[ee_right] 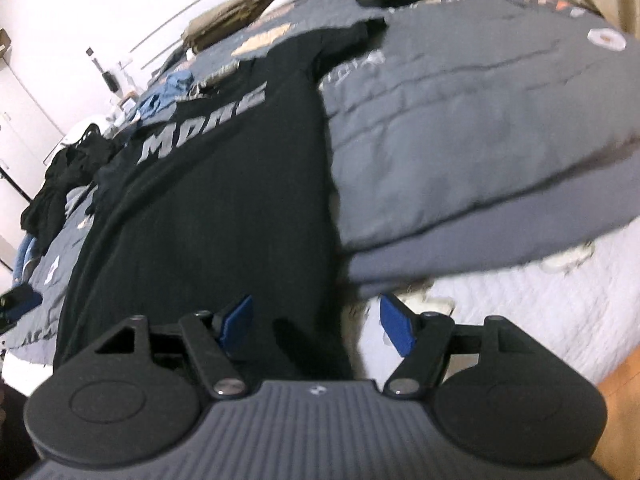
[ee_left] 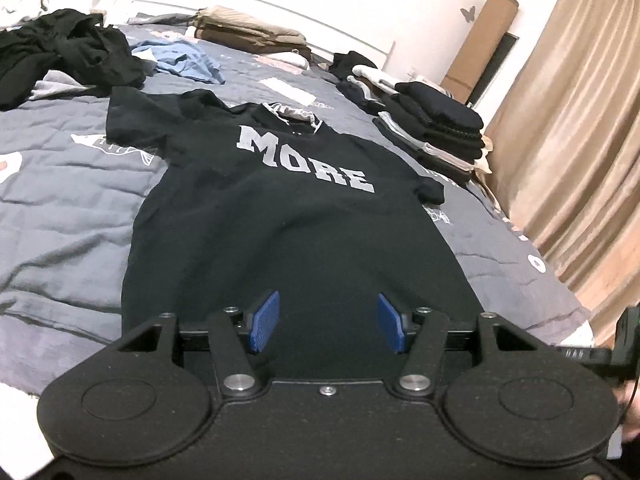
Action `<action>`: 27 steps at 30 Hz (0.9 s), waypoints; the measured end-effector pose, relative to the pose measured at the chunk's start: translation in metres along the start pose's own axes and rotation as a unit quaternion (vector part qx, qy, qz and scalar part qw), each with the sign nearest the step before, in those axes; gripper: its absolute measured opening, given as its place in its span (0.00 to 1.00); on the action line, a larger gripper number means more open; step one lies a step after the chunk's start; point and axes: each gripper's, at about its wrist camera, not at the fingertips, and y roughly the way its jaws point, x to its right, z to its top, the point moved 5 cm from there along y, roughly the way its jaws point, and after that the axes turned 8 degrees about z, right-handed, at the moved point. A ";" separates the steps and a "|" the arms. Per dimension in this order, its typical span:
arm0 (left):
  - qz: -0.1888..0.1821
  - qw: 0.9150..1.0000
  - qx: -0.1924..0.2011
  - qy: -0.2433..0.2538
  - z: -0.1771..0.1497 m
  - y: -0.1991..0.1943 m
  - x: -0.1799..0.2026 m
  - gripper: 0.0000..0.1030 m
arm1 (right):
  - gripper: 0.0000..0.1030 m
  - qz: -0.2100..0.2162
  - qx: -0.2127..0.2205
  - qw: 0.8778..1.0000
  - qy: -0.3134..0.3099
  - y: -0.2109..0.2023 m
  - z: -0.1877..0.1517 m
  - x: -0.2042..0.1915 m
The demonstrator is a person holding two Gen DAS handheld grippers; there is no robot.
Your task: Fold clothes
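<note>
So the black MORE t-shirt (ee_left: 280,216) lies spread flat, print up, on the grey quilt (ee_left: 60,200); I judge the laying-out done and the first fold not started. My left gripper (ee_left: 327,322) hangs over the hem, jaws apart, empty. My right gripper (ee_right: 316,324), also apart and empty, straddles the shirt's right hem corner, so next I need to pinch hem and shoulder.

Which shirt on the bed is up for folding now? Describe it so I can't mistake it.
On the grey bedspread, look mid-bed, between the rumpled black pile at the far left and the folded stack by the curtain. The black T-shirt lies spread flat, face up. It alone bears "MORE" in big pale letters.
</note>
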 end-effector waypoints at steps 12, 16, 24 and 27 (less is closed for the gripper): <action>0.011 1.000 0.001 -0.014 0.001 0.000 -0.004 0.52 | 0.05 0.085 -0.001 0.993 0.085 -0.021 -0.003 -0.003; 0.014 0.999 0.003 -0.029 0.005 -0.002 -0.011 0.52 | 0.04 0.100 0.013 0.993 0.063 -0.061 0.015 -0.014; 0.013 0.999 0.002 -0.031 0.005 -0.003 -0.012 0.52 | 0.07 -0.104 -0.107 0.989 -0.010 -0.025 -0.008 0.014; 0.018 0.999 0.003 -0.035 0.007 -0.004 -0.014 0.53 | 0.09 -0.110 -0.073 0.991 -0.006 -0.032 -0.001 0.009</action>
